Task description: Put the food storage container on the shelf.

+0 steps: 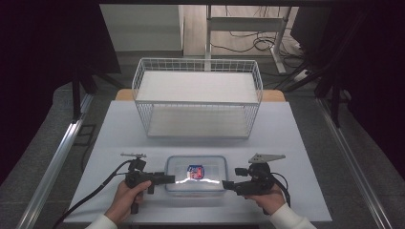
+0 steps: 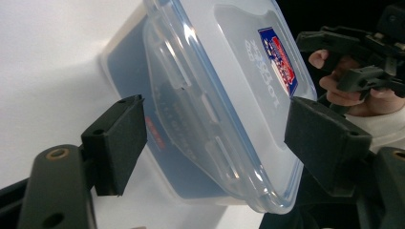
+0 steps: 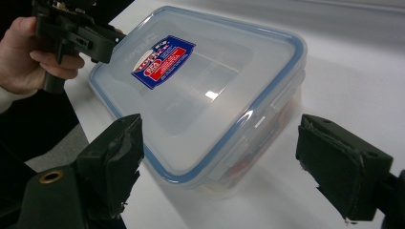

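A clear rectangular plastic container with a blue-edged snap-on lid (image 1: 196,174) lies flat on the white surface (image 1: 119,138), near its front edge and between the two hand-held tools. The lid is on, and a red-and-blue label (image 1: 195,171) sits near its centre. Behind the container, well apart from it, stands a white wire basket with two shelf levels (image 1: 197,98).

The left tool (image 1: 173,179) is held level at the container's left short end. In the left gripper view its two black padded jaws stand spread on either side of that end — one pad (image 2: 117,140) near the side wall, the other (image 2: 325,138) over by the lid's rim. Neither pad is seen pressing on the plastic; a gap shows at the nearer pad.

The right tool (image 1: 225,184) is held level at the container's right short end, its tip just beside the front right corner. In the right gripper view its jaws are spread wide, with the container's corner between and beyond them and clear space at each pad (image 3: 117,160). No contact is visible.

One hand (image 1: 125,198) grips the left tool's handle, the other hand (image 1: 269,198) the right's — both come in from the near edge of the surface. A black cable (image 1: 90,195) trails from the left tool off the front left.
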Available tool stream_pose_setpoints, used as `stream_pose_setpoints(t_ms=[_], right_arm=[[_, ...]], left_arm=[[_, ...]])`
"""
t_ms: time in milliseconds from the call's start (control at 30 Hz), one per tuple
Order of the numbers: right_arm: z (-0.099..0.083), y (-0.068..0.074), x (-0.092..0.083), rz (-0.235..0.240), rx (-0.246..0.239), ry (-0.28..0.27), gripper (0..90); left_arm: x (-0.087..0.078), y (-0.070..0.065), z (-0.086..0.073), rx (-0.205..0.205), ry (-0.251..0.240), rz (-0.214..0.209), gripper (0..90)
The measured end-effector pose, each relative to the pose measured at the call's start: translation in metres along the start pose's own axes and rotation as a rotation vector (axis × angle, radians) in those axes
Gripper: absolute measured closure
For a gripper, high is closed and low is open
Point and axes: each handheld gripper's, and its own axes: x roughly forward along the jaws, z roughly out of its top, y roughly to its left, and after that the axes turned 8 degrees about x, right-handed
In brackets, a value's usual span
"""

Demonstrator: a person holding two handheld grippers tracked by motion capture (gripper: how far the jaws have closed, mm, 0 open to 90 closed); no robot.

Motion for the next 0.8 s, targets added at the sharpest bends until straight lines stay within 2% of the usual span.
stream_pose_setpoints(t_ms=[133, 300, 467, 567, 600, 667, 733, 767, 800], right_arm=[[0.000, -0.002, 0.003, 0.014, 0.027, 0.015, 15.9], [0.000, -0.006, 0.004, 0.030, 0.071, 0.012, 15.9], [0.000, -0.008, 0.008, 0.044, 0.092, 0.020, 16.2], [0.000, -0.010, 0.012, 0.056, 0.121, 0.033, 16.4], [0.000, -0.011, 0.016, 0.065, 0.137, 0.052, 16.5], [-0.001, -0.012, 0.019, 0.070, 0.143, 0.061, 16.5], [-0.002, -0.014, 0.024, 0.079, 0.167, 0.075, 16.5], [-0.002, -0.018, 0.028, 0.096, 0.201, 0.080, 16.5], [-0.002, -0.019, 0.030, 0.102, 0.214, 0.083, 16.5]], left_arm=[[-0.001, -0.002, 0.000, 0.002, -0.013, -0.013, 25.7], [-0.002, -0.002, 0.001, 0.002, -0.012, -0.006, 27.7], [-0.002, -0.002, 0.001, 0.002, -0.011, -0.003, 28.4], [-0.002, -0.002, 0.001, 0.001, -0.011, -0.003, 28.7], [-0.002, -0.002, 0.000, 0.001, -0.010, -0.002, 29.1], [-0.002, -0.002, 0.000, 0.001, -0.010, -0.002, 29.4], [-0.002, -0.002, 0.000, 0.002, -0.010, -0.001, 29.7], [-0.002, -0.002, 0.000, 0.002, -0.009, -0.002, 29.7], [-0.001, -0.002, 0.000, 0.002, -0.009, -0.002, 29.6]])
